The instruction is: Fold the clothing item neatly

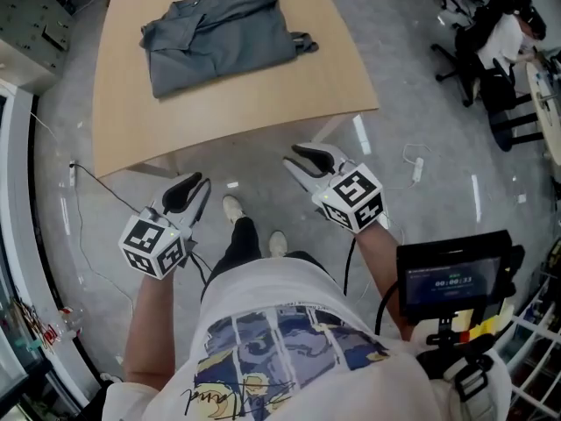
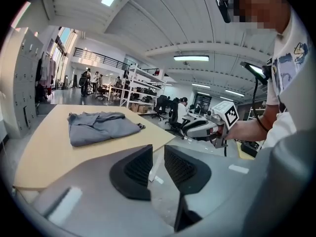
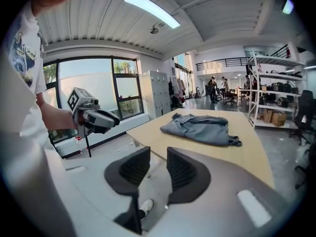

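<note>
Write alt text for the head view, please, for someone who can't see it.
A grey garment lies loosely folded on a light wooden table. The person stands short of the table, holding the left claw and right claw over the floor, both slightly open and empty.

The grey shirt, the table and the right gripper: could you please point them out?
grey shirt (image 1: 219,38), head view, middle of the folded cloth.
table (image 1: 263,103), head view, bare top near its front edge.
right gripper (image 1: 294,158), head view, midway between its fingertips.
</note>
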